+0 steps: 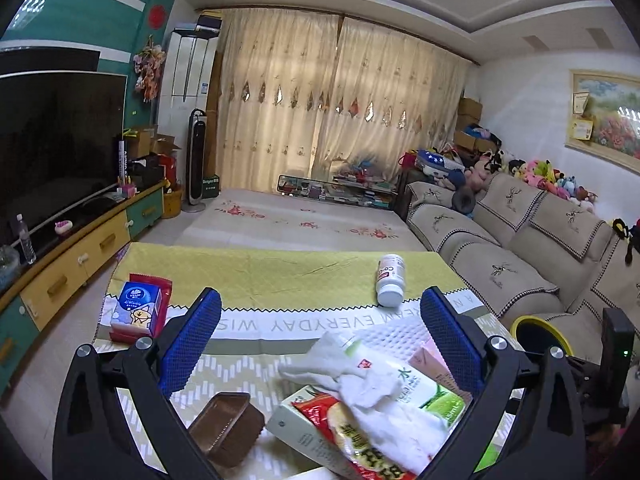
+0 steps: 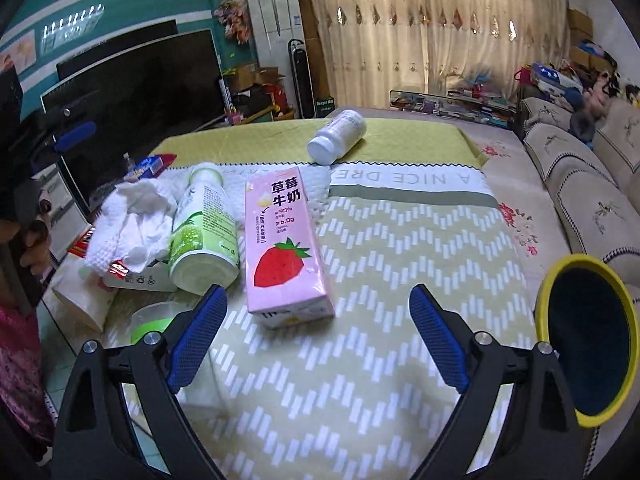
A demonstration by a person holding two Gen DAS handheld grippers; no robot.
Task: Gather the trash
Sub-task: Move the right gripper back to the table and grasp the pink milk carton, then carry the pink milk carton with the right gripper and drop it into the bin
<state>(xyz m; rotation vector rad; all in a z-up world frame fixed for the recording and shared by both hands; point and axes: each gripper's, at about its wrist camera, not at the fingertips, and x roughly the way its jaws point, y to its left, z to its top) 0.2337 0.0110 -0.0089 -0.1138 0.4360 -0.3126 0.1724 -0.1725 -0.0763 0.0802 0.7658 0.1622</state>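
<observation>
Strawberry milk carton (image 2: 286, 240) at 11 o'clock of right gripper (image 2: 318, 332), long axis pointing away; both jaws open, empty.

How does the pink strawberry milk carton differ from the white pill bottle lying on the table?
The strawberry milk carton is a flat-sided pink box with a strawberry picture; the white pill bottle is a round cylinder with a white cap. The carton lies on the patterned near part of the tablecloth, close to the right gripper's open fingers; the bottle lies farther back on the plain yellow-green part. Both lie on their sides, untouched.
</observation>
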